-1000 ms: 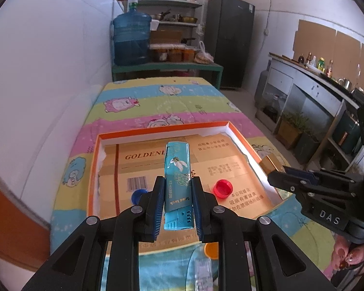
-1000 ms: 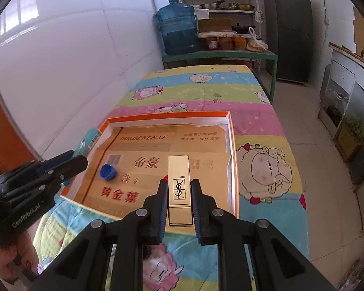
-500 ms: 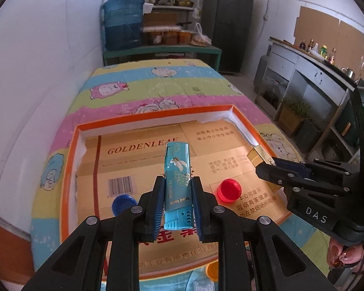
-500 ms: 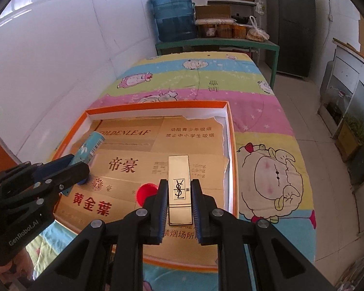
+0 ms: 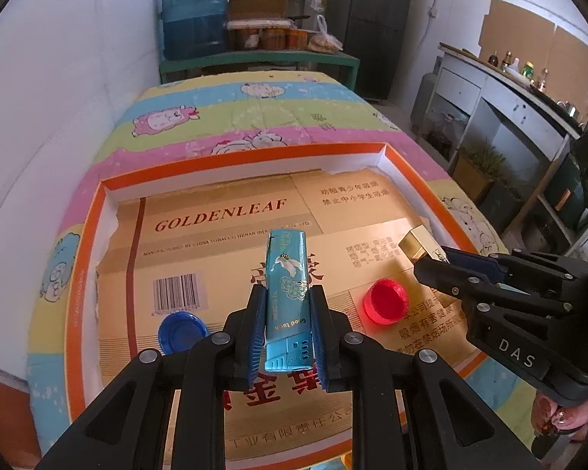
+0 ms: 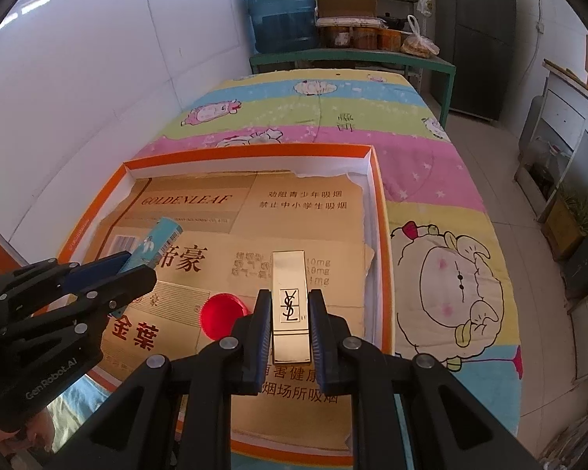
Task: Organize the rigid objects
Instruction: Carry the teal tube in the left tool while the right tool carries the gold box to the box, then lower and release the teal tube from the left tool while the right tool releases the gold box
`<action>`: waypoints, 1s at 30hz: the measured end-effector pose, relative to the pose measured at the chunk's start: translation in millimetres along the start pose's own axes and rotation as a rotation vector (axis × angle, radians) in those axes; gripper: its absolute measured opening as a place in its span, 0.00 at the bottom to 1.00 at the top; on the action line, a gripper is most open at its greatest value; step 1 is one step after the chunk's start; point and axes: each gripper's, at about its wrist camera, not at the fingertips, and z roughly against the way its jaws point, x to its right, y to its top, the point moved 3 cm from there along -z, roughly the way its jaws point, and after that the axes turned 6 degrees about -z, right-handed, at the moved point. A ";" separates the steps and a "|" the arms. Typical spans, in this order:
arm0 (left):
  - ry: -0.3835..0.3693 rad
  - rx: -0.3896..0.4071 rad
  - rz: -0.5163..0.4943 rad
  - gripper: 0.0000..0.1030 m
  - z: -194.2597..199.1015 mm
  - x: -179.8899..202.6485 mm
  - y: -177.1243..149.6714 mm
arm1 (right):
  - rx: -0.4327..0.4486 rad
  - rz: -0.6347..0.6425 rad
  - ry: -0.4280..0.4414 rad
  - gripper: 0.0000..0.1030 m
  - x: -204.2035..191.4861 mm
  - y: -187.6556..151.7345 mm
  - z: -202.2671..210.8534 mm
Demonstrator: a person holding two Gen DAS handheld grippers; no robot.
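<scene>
My left gripper (image 5: 287,333) is shut on a teal lighter (image 5: 287,286) and holds it over the orange-rimmed tray (image 5: 251,152), which is lined with gold cardboard. My right gripper (image 6: 290,325) is shut on a gold YSL lipstick case (image 6: 290,297) over the tray's right half. The right gripper also shows in the left wrist view (image 5: 431,260), with the gold case (image 5: 415,244) in it. The left gripper also shows in the right wrist view (image 6: 131,264) with the lighter (image 6: 156,244). A red bottle cap (image 5: 385,300) and a blue bottle cap (image 5: 181,331) lie in the tray.
The tray sits on a table with a striped cartoon cloth (image 6: 333,113). A white wall (image 5: 58,98) runs along the left. A blue water jug (image 5: 194,11) and a green shelf stand behind the table. A dark fridge (image 6: 478,35) and counters are at right.
Both grippers have moved forward over the tray with their objects still held. The tray and the caps now lie closer beneath them.
</scene>
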 end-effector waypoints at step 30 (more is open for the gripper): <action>-0.058 -0.030 0.049 0.30 -18.3 -9.4 -5.6 | -0.031 -0.001 -0.007 0.18 2.2 -5.4 -12.5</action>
